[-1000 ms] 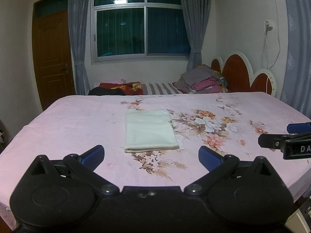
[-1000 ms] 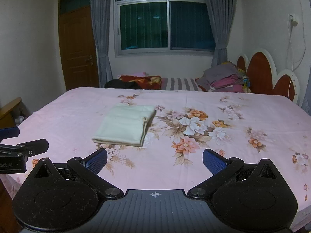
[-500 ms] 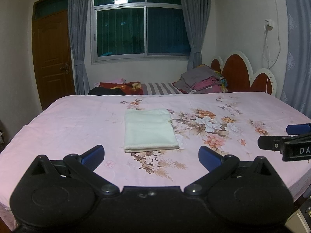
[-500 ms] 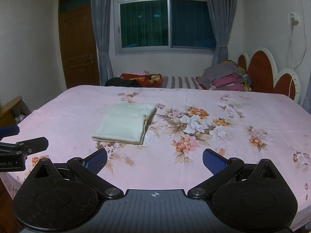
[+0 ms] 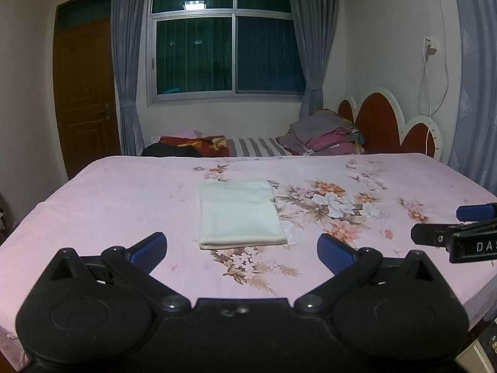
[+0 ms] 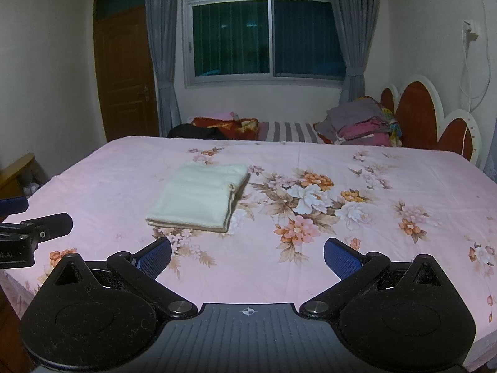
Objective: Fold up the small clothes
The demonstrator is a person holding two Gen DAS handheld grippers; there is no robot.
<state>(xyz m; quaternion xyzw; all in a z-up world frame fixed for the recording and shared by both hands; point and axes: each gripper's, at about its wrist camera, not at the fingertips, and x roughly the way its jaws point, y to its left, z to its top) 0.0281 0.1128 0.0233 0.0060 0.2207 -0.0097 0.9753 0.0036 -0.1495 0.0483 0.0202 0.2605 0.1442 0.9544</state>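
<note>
Pink floral bedding fills most of the room, with a dark window and grey curtains on the far wall and a heap of clothes stacked by the red headboard at the far right. On the sheet, a little left of centre, lies a cream cloth, already squared into a flat rectangle with its doubled edges showing along the near and right sides. Neither tool touches it. The left gripper hangs at the near edge of the bed with its blue fingers spread wide and nothing between them; the right gripper sits beside it, to the right, equally wide and empty.

To my eye the fold looks finished, or one halving short. If another fold is wanted, I would come in low at the two near corners, pinch all layers together, and carry them evenly to the far edge so the stack does not skew.
</note>
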